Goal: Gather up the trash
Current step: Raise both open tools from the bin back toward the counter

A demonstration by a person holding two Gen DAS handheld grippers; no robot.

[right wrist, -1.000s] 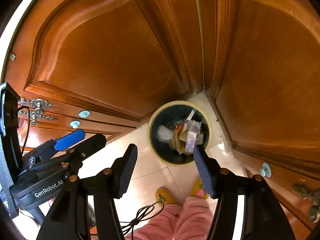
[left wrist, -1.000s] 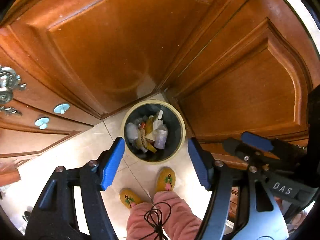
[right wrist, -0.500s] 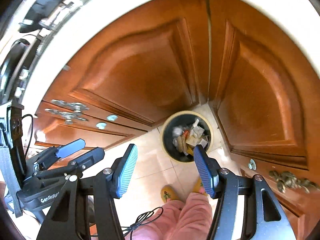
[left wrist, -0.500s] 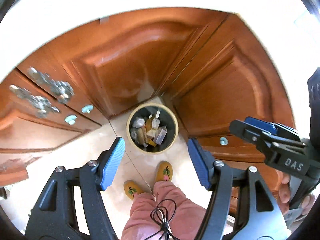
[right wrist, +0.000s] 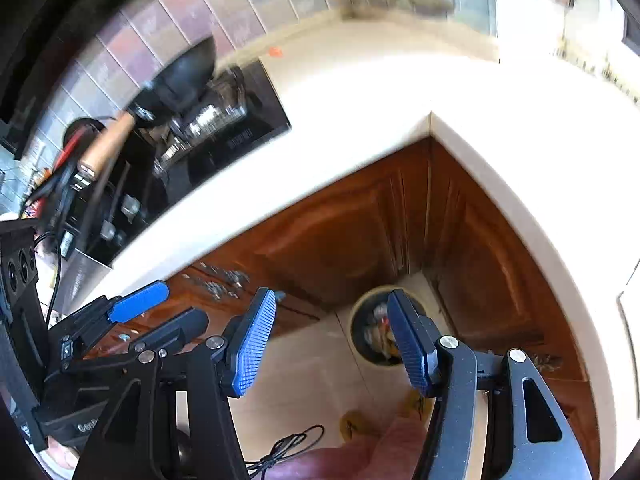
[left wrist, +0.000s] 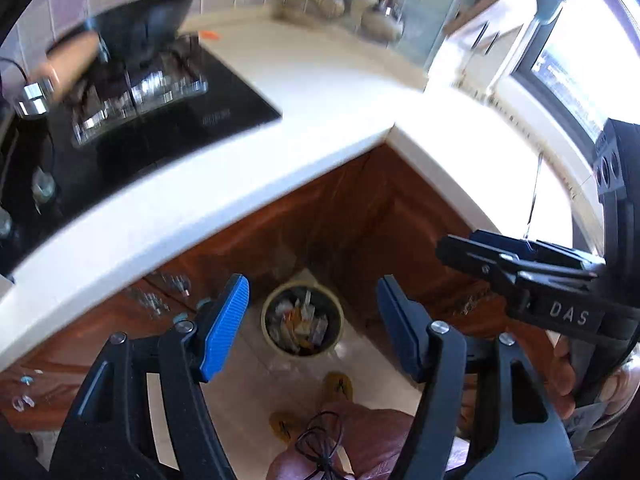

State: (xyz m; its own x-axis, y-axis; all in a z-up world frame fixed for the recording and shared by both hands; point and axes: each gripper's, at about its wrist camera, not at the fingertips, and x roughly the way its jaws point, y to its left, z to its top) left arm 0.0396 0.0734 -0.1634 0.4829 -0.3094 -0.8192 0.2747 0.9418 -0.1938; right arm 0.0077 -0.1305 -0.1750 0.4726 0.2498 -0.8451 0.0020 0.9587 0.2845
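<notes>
Both the left gripper [left wrist: 312, 324], jaws opening, and the right gripper [right wrist: 332, 338], jaws apart, are carrying nothing above the apparently full bin [left wrist: 302, 322], probably seeking more trash.

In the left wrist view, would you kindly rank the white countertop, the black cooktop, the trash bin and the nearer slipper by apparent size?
Largest to smallest, as they appear:
1. Countertop
2. Cooktop
3. Trash bin
4. Slipper

The bin and slipper sit far below on the floor, so they look smaller than they really are.
</notes>
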